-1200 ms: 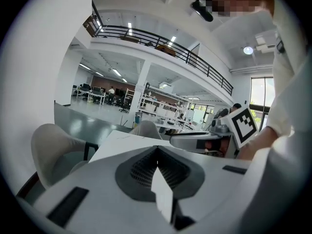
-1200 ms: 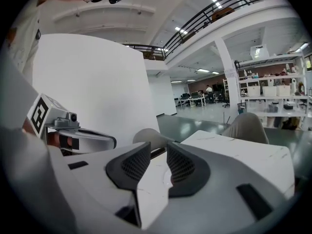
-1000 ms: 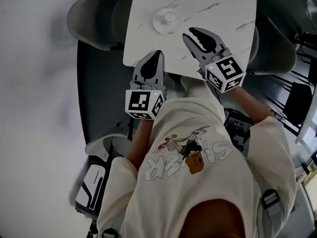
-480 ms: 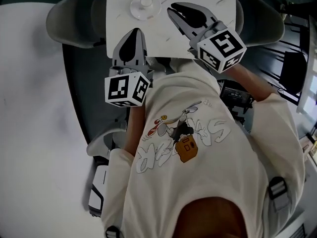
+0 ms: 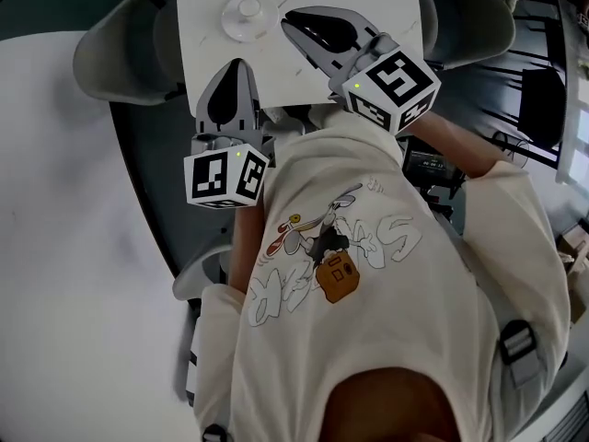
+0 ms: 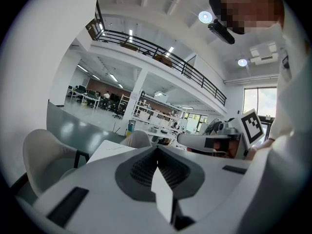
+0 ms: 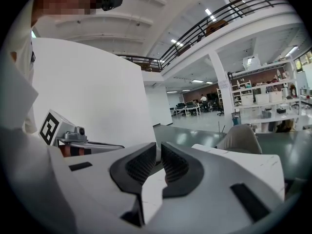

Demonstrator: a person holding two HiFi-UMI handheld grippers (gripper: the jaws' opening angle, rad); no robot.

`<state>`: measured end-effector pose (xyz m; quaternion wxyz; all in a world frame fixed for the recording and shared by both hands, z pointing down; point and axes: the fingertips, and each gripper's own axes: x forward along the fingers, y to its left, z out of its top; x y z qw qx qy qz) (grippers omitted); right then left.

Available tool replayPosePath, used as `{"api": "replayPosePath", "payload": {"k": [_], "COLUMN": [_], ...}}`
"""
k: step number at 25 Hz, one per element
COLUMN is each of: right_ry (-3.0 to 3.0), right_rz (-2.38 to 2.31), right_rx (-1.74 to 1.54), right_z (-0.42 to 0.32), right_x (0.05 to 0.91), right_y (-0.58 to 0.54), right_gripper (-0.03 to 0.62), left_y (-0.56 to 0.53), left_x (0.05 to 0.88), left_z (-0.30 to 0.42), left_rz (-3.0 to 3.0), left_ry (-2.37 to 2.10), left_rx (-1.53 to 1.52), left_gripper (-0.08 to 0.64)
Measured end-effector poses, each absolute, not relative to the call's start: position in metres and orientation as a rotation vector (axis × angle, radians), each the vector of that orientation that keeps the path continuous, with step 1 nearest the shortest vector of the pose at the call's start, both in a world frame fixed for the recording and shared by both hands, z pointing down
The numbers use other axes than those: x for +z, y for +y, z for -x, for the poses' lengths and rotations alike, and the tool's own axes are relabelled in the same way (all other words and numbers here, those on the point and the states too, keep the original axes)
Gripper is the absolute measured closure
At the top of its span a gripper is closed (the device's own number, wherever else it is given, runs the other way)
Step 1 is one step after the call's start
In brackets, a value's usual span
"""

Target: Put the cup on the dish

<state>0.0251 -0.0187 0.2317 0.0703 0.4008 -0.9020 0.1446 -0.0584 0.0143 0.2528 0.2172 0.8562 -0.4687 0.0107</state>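
Person in a cream printed shirt (image 5: pixel 368 274), seen from above, stands at the near edge of a white marbled table (image 5: pixel 368 7) and holds a two-jaw gripper in each hand. On the table's left part a small white cup (image 5: pixel 248 8) stands in the middle of a round dish (image 5: pixel 230 28); neither gripper touches it. The left gripper (image 5: pixel 236 72) hangs over the table's near edge, just this side of the dish, with its jaws pressed together and nothing between them. The right gripper (image 5: pixel 296 26) lies low over the table just to the right of the dish, its tip pointing toward it; its jaws are closing right up, pads drawn together, and they hold nothing. Each gripper carries a cube with black and white square markers, the left cube (image 5: pixel 225 178) near the person's waist and the right cube (image 5: pixel 391 81) at the table's edge. Grey chairs stand at both sides of the table, one at the left (image 5: pixel 115 53) and one at the right (image 5: pixel 474 17). Both gripper views look out into a tall, bright hall with a railed upper gallery and distant desks.
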Motion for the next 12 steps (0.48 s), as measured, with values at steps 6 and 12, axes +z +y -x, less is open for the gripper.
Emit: {"api": "replayPosePath", "payload": {"k": [6,12], "right_ry": [-2.705,-2.635], "right_rz": [-1.161,-0.975], "right_rx": [0.405,0.362], "right_z": [-0.019,-0.010], "right_x": [0.238,0.263], "right_y": [-0.014,-0.006], "right_gripper": [0.555,0.557], "left_y": [0.018,0.035], "left_x": [0.255,0.257], "left_z": [0.052,0.058], "left_rz": [-2.382,-2.380], "left_ry": [-1.283,-1.248], "left_rx": [0.031,0.071], "left_gripper": [0.558,0.558]}}
